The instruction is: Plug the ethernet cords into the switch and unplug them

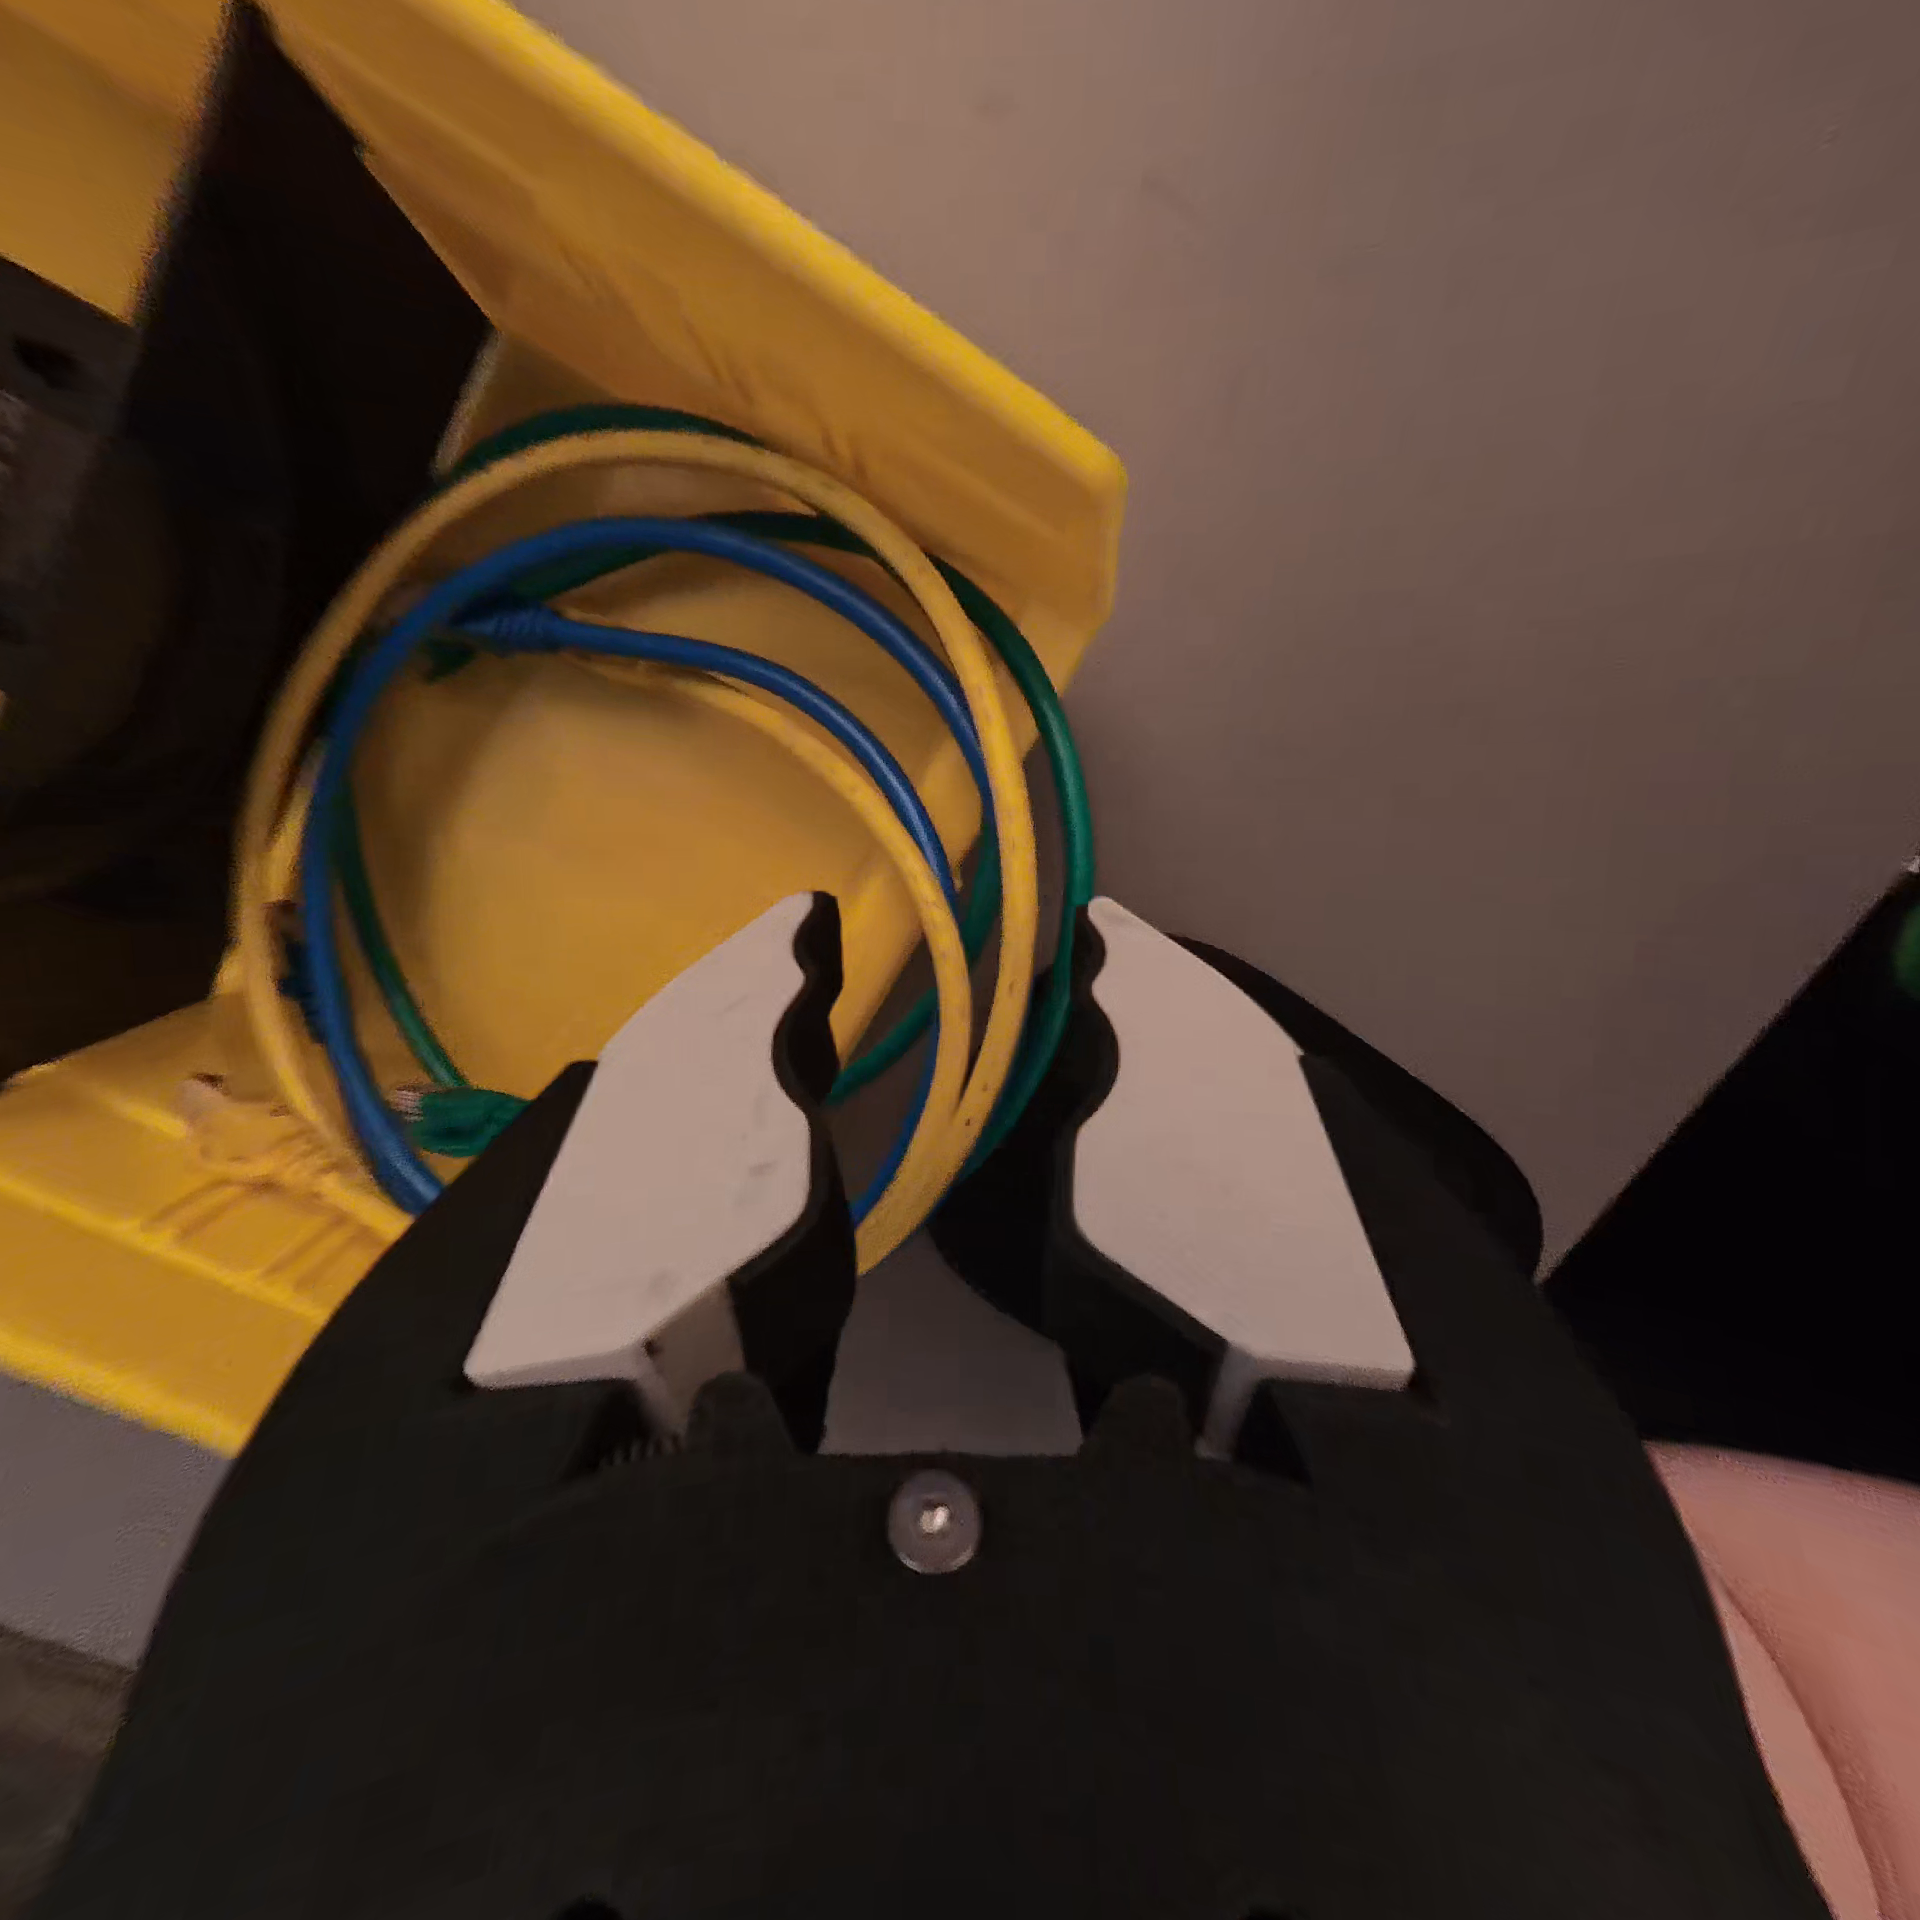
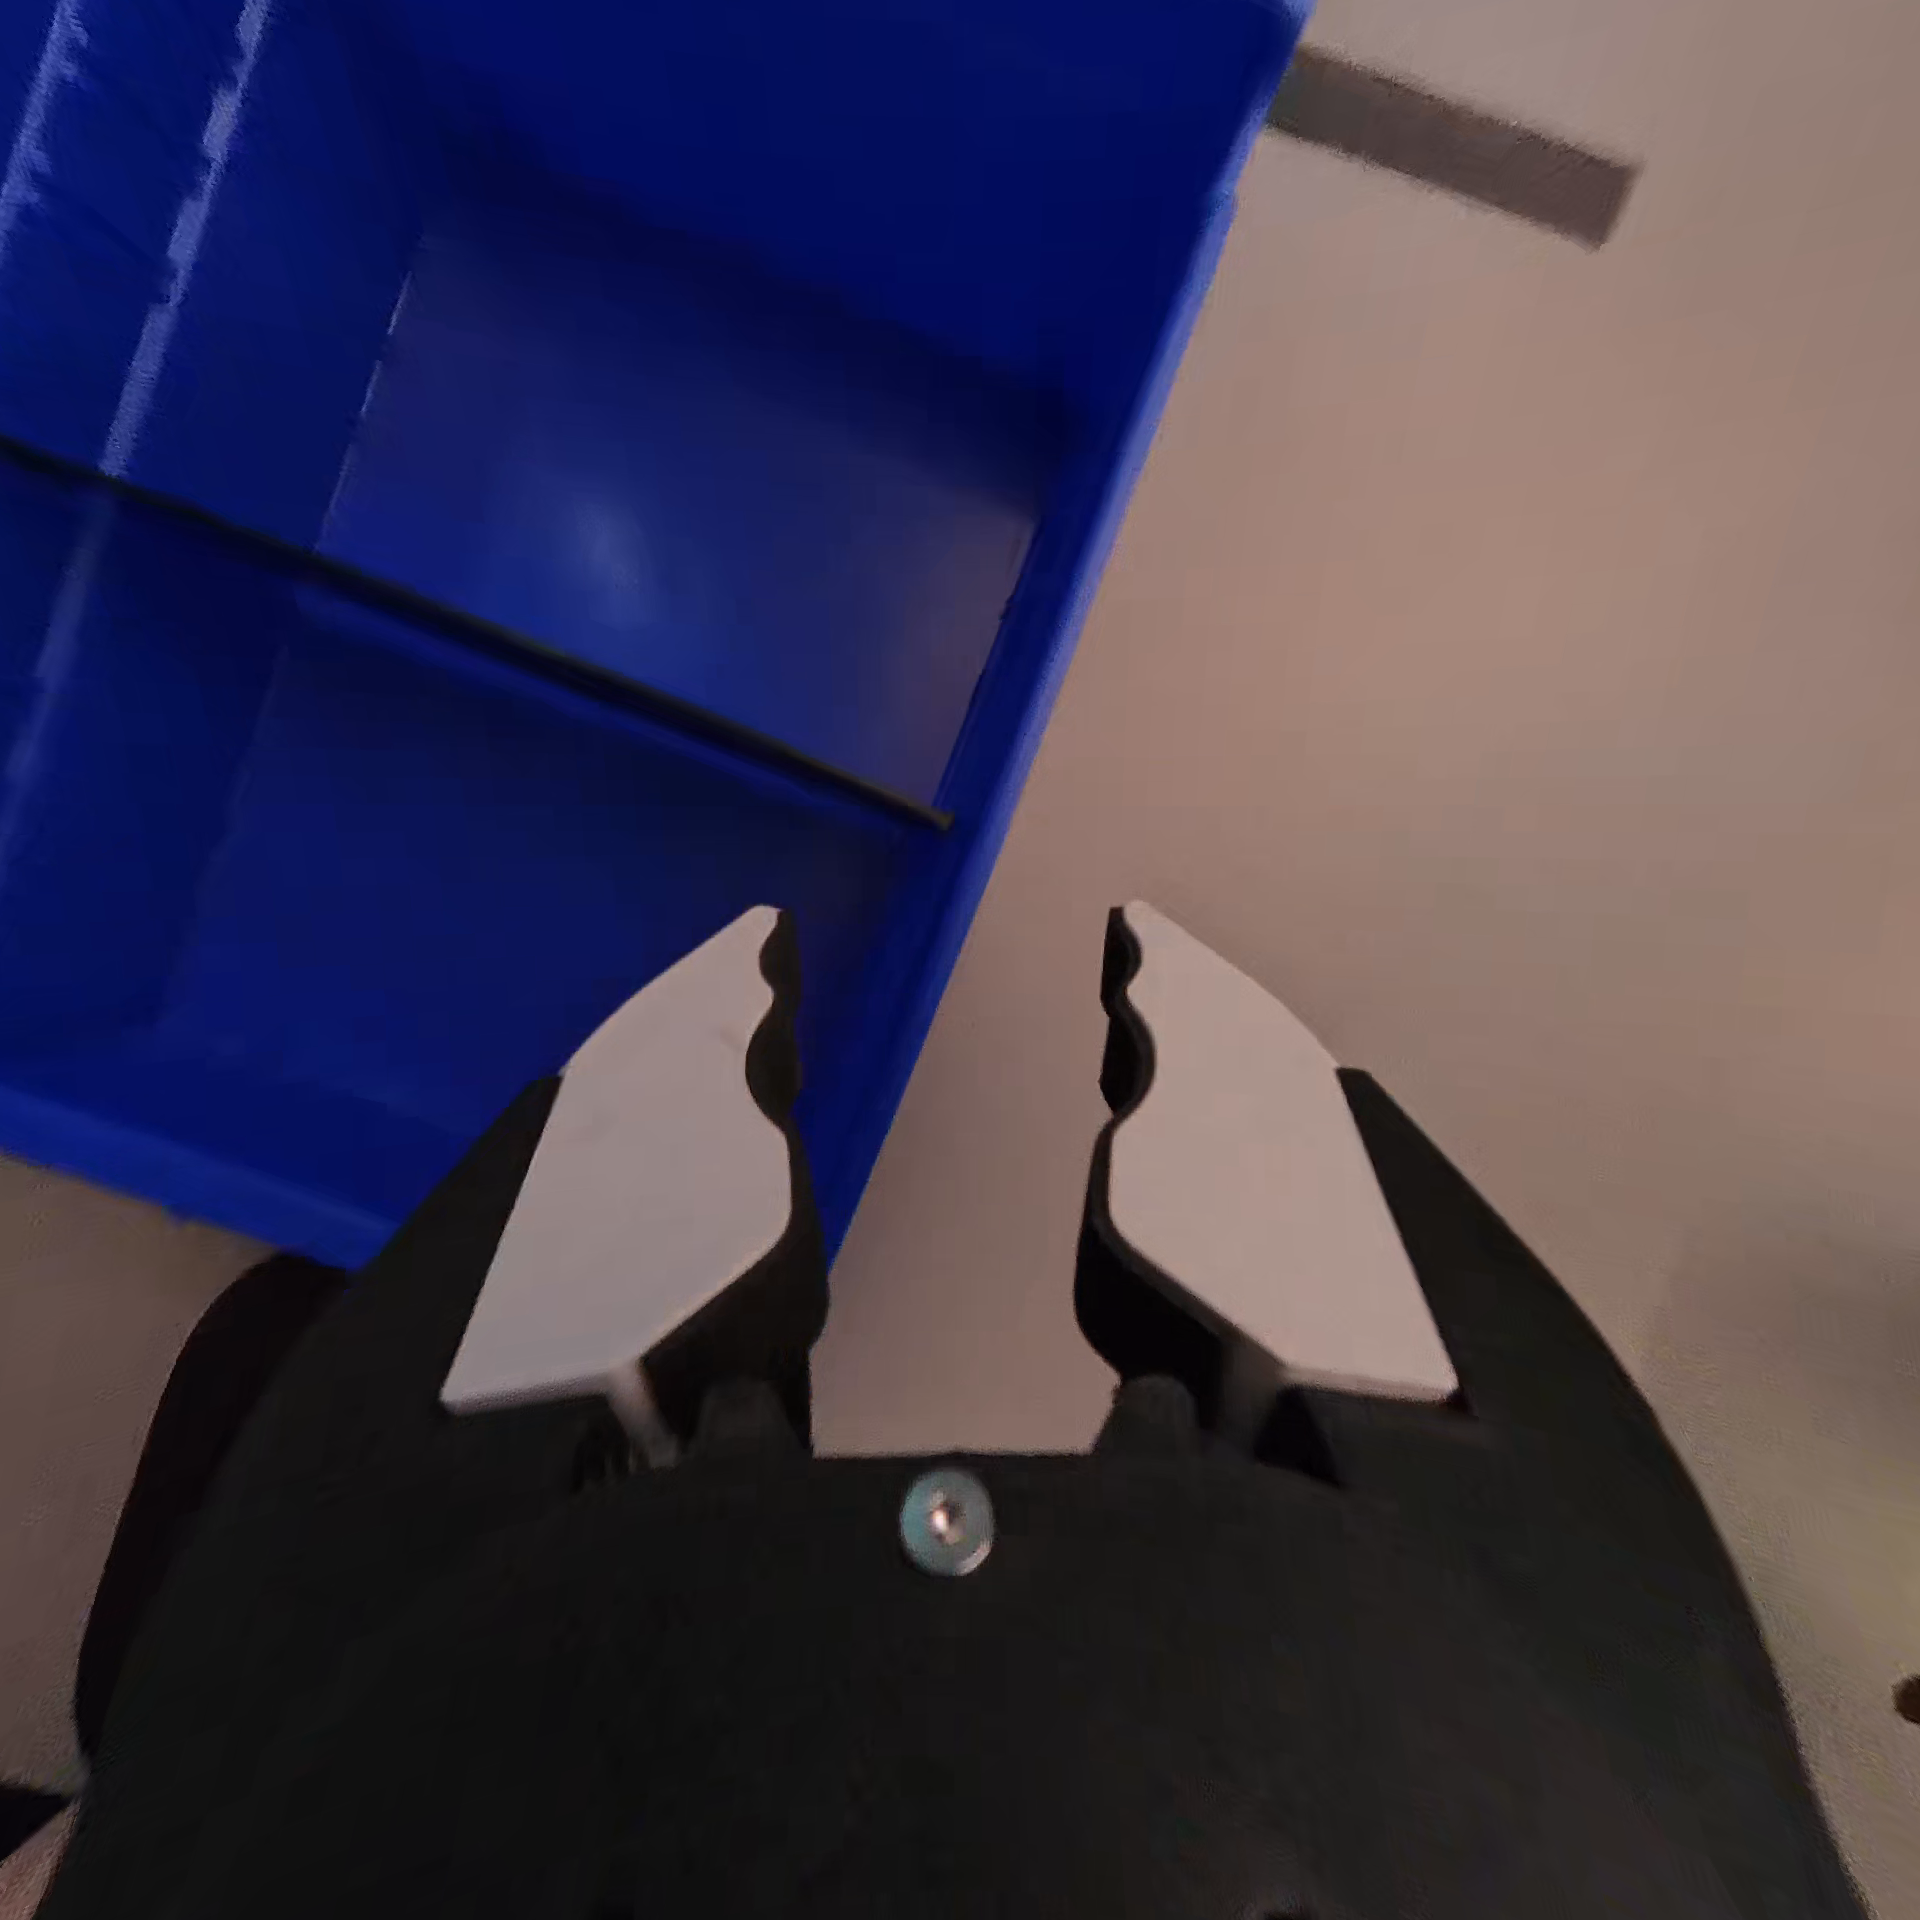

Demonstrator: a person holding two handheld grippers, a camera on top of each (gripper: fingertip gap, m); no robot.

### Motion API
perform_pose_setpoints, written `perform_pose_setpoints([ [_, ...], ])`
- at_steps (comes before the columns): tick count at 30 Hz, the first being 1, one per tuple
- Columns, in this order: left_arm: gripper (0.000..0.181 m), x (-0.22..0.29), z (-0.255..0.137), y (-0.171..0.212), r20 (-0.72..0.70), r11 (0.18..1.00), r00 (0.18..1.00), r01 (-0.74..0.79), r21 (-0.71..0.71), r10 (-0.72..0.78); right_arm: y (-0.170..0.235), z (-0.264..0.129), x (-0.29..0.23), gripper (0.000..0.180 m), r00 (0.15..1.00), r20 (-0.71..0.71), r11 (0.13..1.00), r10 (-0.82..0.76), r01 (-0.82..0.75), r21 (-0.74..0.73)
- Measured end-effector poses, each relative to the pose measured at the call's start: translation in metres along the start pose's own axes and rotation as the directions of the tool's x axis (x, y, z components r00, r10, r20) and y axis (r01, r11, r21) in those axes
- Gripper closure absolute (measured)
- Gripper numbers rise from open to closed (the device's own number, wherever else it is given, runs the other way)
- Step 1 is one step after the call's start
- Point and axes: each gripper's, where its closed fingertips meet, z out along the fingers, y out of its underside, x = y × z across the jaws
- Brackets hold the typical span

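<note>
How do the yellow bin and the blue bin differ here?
The yellow bin holds coiled yellow, blue and green cords; the blue bin shows none. The blue bin has a dark divider; none shows in the yellow bin. Both are plastic, each with an open gripper in front.

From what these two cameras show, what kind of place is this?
Probably a workbench or storage table, not a home room. A yellow bin holds coiled ethernet cords, a divided blue bin stands nearby, and both rest on a plain pale table.
</note>
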Motion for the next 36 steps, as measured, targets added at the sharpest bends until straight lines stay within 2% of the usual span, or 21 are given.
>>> perform_pose_setpoints([
  [2, 0.140, 0.000, 0.008, 0.012, -0.035, 0.998, 0.998, 0.044, -0.045, -0.046, 0.009, 0.003, -0.008, 0.122, 0.998, 0.065, 1.000, 0.007, -0.005, -0.031],
  [4, 0.156, 0.005, 0.009, 0.013, -0.109, 0.995, 0.989, 0.097, -0.038, -0.100, 0.018, 0.006, -0.008, 0.124, 0.997, 0.078, 0.997, 0.019, -0.013, -0.078],
  [7, 0.162, 0.007, 0.003, 0.012, -0.145, 0.994, 0.984, 0.108, -0.005, -0.107, 0.031, 0.015, -0.016, 0.143, 0.986, 0.153, 0.986, 0.071, -0.046, -0.162],
  [8, 0.162, 0.007, 0.002, 0.012, -0.150, 0.995, 0.984, 0.101, 0.000, -0.100, 0.033, 0.017, -0.021, 0.157, 0.973, 0.204, 0.981, 0.109, -0.071, -0.182],
  [9, 0.163, 0.007, 0.000, 0.012, -0.157, 0.995, 0.983, 0.101, 0.005, -0.099, 0.034, 0.019, -0.022, 0.160, 0.963, 0.225, 0.975, 0.149, -0.105, -0.197],
  [13, 0.168, 0.005, -0.012, 0.010, -0.200, 0.990, 0.971, 0.138, 0.016, -0.132, 0.026, 0.016, -0.001, 0.171, 0.945, 0.217, 0.968, 0.245, -0.227, -0.108],
  [16, 0.168, 0.004, -0.021, 0.010, -0.235, 0.988, 0.961, 0.154, 0.016, -0.146, 0.023, 0.014, 0.011, 0.173, 0.927, 0.251, 0.960, 0.278, -0.278, -0.036],
  [18, 0.167, 0.005, -0.022, 0.017, -0.246, 0.986, 0.954, 0.165, -0.038, -0.169, 0.023, 0.014, 0.009, 0.170, 0.920, 0.283, 0.960, 0.271, -0.278, -0.017],
  [20, 0.163, -0.004, -0.019, 0.023, -0.182, 0.985, 0.969, 0.157, -0.076, -0.168, 0.025, 0.014, 0.008, 0.169, 0.925, 0.286, 0.967, 0.250, -0.256, -0.014],
  [22, 0.174, -0.007, -0.017, 0.024, -0.159, 0.986, 0.974, 0.150, -0.073, -0.160, 0.025, 0.015, 0.008, 0.168, 0.932, 0.280, 0.971, 0.232, -0.238, -0.014],
  [24, 0.174, -0.007, -0.016, 0.027, -0.139, 0.986, 0.977, 0.151, -0.075, -0.160, 0.026, 0.015, 0.008, 0.168, 0.929, 0.289, 0.971, 0.232, -0.238, -0.014],
  [28, 0.153, -0.009, -0.011, 0.035, -0.080, 0.988, 0.987, 0.133, -0.081, -0.139, 0.029, 0.014, 0.006, 0.165, 0.912, 0.332, 0.968, 0.243, -0.251, -0.017],
  [30, 0.148, -0.013, -0.008, 0.034, -0.056, 0.989, 0.990, 0.126, -0.081, -0.131, 0.029, 0.015, 0.006, 0.164, 0.906, 0.344, 0.966, 0.246, -0.257, -0.013],
  [34, 0.150, -0.014, -0.004, 0.028, -0.069, 0.993, 0.992, 0.102, -0.066, -0.107, 0.029, 0.015, 0.006, 0.164, 0.907, 0.343, 0.966, 0.246, -0.258, -0.012],
  [35, 0.156, -0.010, -0.003, 0.028, -0.103, 0.993, 0.990, 0.094, -0.074, -0.102, 0.029, 0.015, 0.006, 0.164, 0.907, 0.343, 0.966, 0.246, -0.258, -0.010],
  [36, 0.171, -0.004, -0.004, 0.027, -0.146, 0.993, 0.984, 0.088, -0.079, -0.099, 0.029, 0.015, 0.005, 0.164, 0.906, 0.345, 0.966, 0.247, -0.260, -0.009],
])
